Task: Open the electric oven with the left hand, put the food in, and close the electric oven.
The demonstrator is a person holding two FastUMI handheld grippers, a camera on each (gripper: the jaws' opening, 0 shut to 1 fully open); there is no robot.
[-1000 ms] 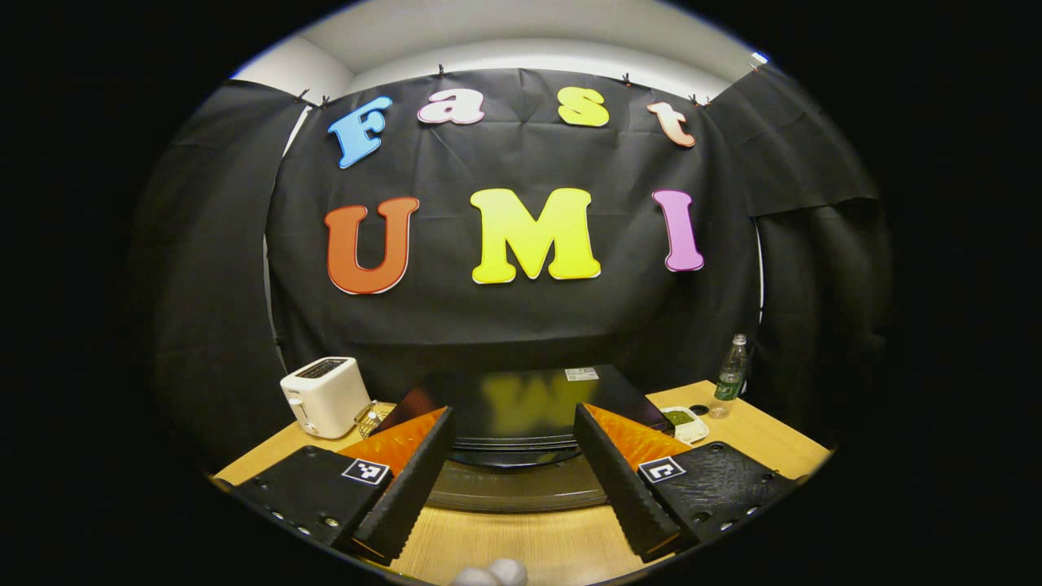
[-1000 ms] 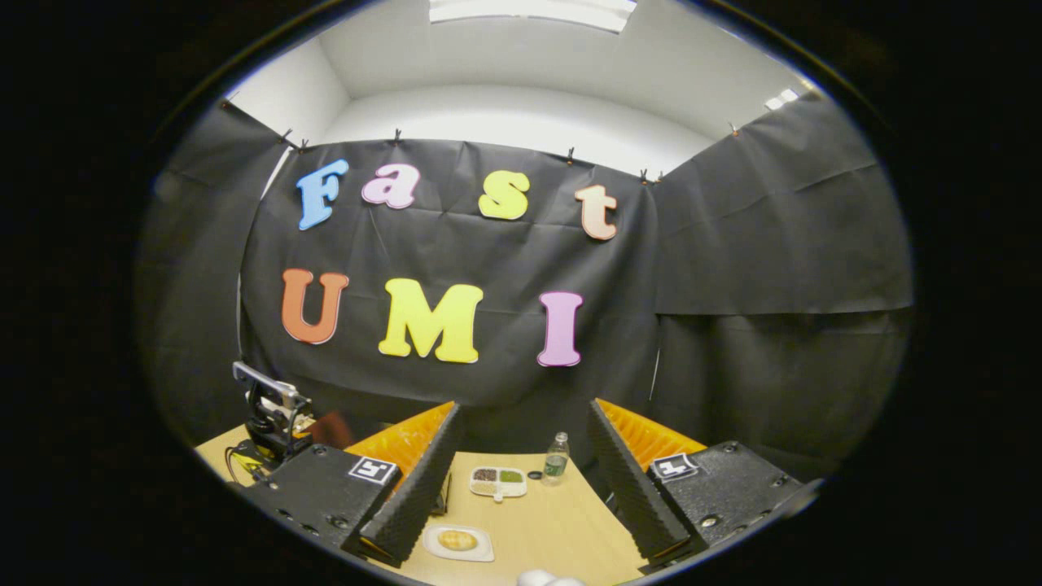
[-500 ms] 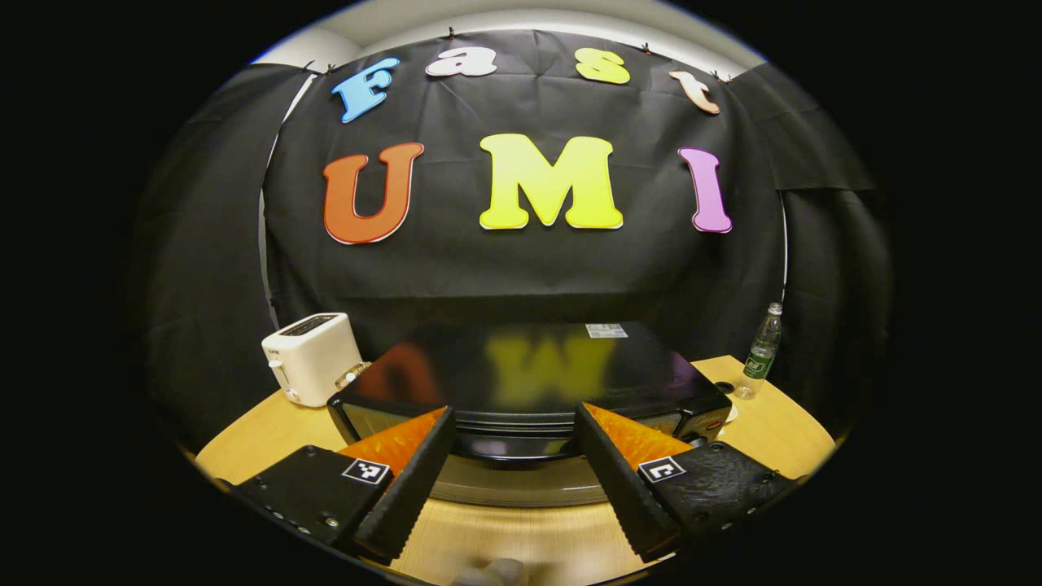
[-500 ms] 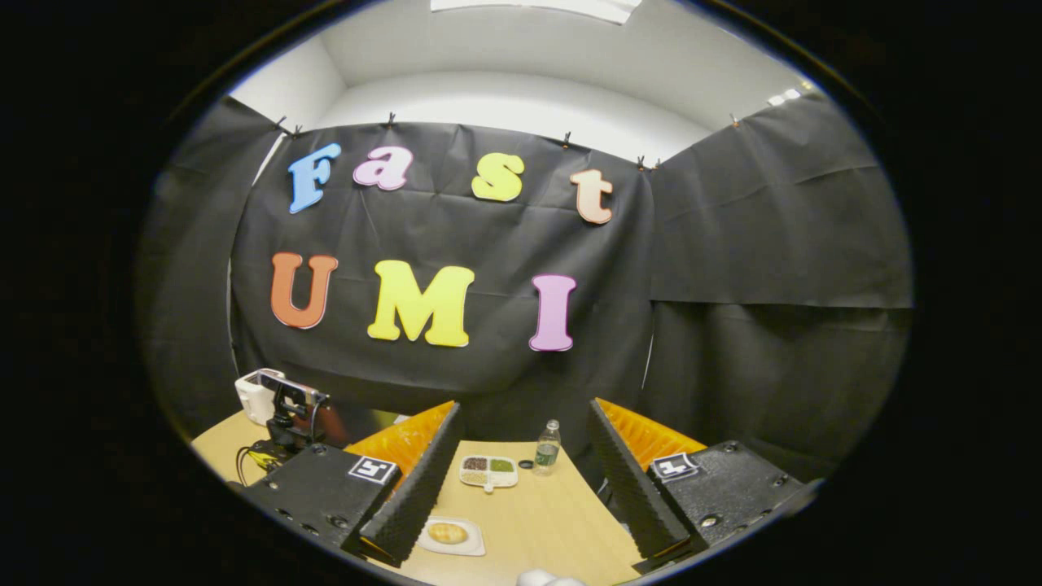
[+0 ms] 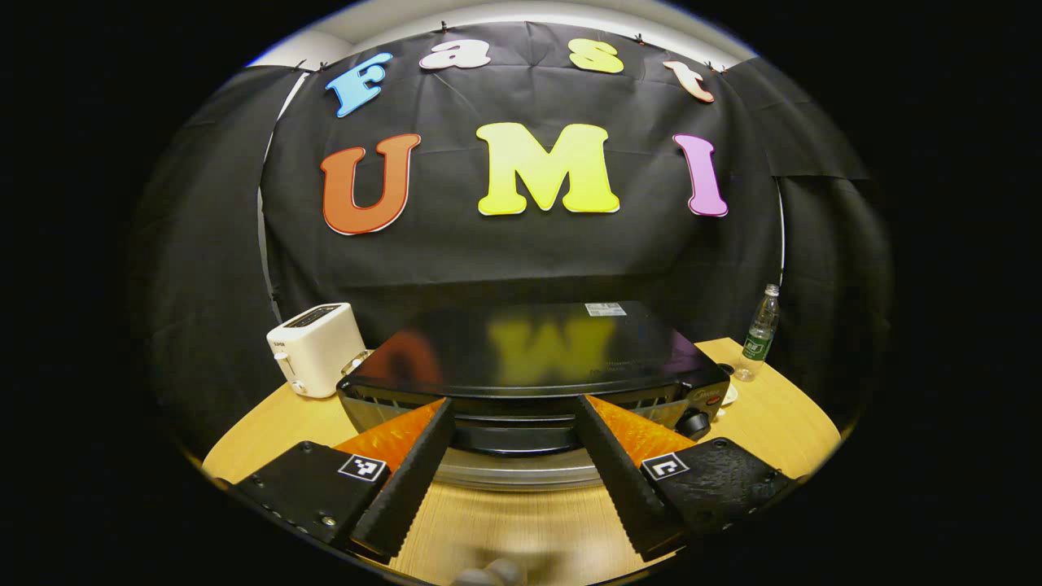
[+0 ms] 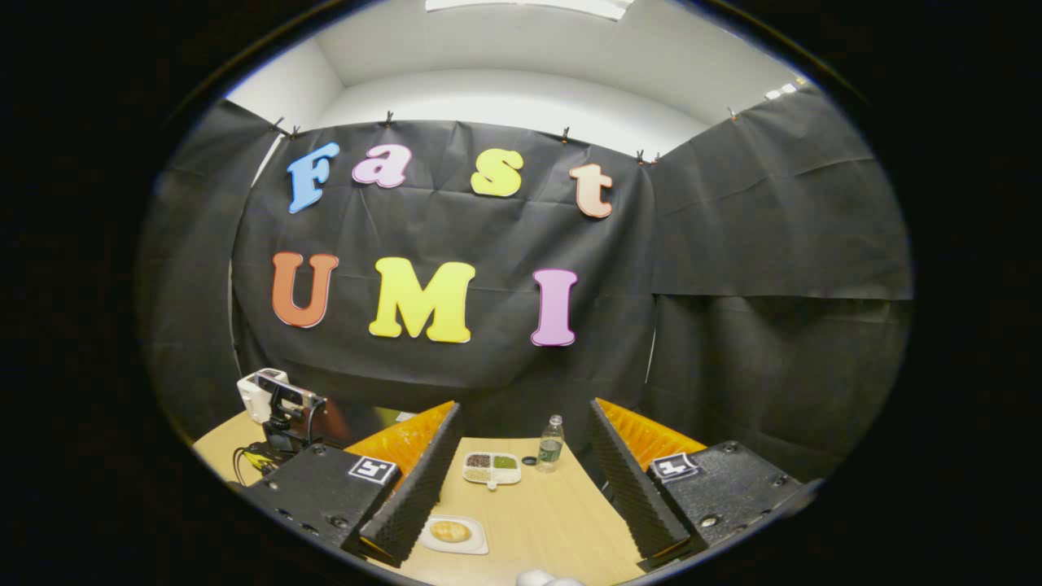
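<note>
Left gripper point(image 5: 514, 456): fingers spread wide, nothing between them, low over the front of the worktop point(image 5: 521, 533) and aimed straight at the oven's front.
Electric oven point(image 5: 529, 358): a black box standing mid-worktop, directly ahead of the left gripper; its glossy top mirrors the wall, and its front face sits in the gap between the two fingers, door shut as far as the view tells.
Oven knob point(image 5: 694, 422): at the right end of the front, just above the right finger.
Toaster point(image 5: 316, 359): white, near the worktop's left edge, just beside the oven's back-left corner.
Water bottle point(image 5: 758, 334): upright by the far right corner of the worktop, apart from the oven.
Right gripper point(image 6: 521, 480): fingers parted, holding nothing, over the worktop.
Food point(image 6: 450, 531): a golden bun on a small white plate point(image 6: 474, 544), lying on the worktop just inside the left finger's tip, untouched.
Divided tray point(image 6: 492, 468): farther back, beside the bottle.
</note>
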